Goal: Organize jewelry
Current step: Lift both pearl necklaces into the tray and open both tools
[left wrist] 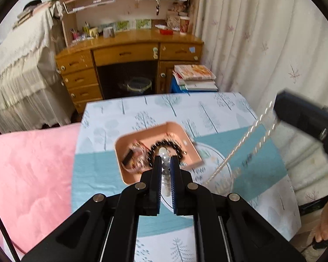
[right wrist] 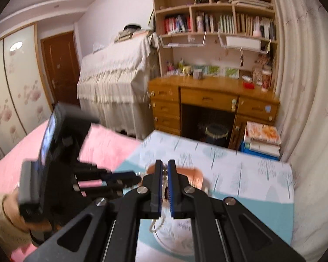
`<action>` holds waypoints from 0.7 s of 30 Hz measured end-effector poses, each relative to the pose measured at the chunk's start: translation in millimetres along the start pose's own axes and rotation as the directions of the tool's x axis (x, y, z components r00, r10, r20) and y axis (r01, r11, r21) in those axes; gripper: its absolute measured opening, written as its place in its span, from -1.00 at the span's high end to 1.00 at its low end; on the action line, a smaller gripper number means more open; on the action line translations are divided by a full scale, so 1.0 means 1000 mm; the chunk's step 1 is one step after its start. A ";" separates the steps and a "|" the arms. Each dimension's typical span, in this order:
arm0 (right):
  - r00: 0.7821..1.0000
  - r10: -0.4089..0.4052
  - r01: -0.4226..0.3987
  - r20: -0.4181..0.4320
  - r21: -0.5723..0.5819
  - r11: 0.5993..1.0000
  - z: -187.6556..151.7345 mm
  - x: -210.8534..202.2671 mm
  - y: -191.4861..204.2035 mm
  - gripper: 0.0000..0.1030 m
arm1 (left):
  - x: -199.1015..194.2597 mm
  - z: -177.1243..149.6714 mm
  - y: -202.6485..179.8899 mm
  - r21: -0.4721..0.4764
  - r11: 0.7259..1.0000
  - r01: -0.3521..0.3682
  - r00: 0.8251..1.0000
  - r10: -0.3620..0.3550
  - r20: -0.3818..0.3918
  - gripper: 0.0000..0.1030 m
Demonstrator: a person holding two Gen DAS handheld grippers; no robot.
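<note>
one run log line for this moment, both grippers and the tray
left gripper: shut on clear bead strand | right gripper: shut on silver chain | pink tray: on table, holds dark bead bracelet

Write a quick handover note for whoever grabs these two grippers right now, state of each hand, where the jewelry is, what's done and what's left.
Left gripper: shut on a string of clear beads.
Right gripper: shut on a pale twisted chain, which hangs to the tablecloth.
Pink tray on the tablecloth holds a dark bead bracelet and other tangled pieces.
Done: both strands gripped and held above the tray.
Left: place both strands, then sort the tray's contents.
</note>
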State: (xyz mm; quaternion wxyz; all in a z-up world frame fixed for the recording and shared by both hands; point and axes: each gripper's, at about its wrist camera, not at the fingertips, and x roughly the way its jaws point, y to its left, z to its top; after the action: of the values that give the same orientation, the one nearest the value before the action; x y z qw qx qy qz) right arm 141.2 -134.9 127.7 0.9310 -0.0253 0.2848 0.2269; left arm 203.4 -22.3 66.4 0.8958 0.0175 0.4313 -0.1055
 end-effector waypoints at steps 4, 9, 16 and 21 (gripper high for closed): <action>0.998 -0.036 0.035 0.054 0.019 0.999 0.021 0.007 0.002 0.92 | 0.007 0.013 0.008 -0.002 0.999 -0.033 0.999 0.033 0.016 0.90; 0.996 -0.076 0.075 0.046 0.023 0.997 0.035 0.036 0.003 0.92 | 0.035 0.023 0.022 -0.024 0.997 -0.068 0.998 0.068 0.001 0.90; 0.995 -0.104 0.104 0.001 0.045 0.994 0.030 0.082 -0.004 0.92 | 0.083 0.019 0.041 -0.073 0.996 -0.052 0.998 0.048 -0.050 0.90; 0.994 -0.102 0.106 -0.050 0.072 0.992 0.019 0.109 -0.012 0.92 | 0.110 0.010 0.048 -0.085 0.996 -0.027 0.996 0.019 -0.083 0.90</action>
State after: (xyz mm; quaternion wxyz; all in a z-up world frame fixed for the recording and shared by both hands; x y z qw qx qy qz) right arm 236.6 -97.9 83.1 0.9350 -0.0105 0.3129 0.1667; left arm 288.1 4.0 -15.8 0.8784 -0.0118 0.4718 -0.0757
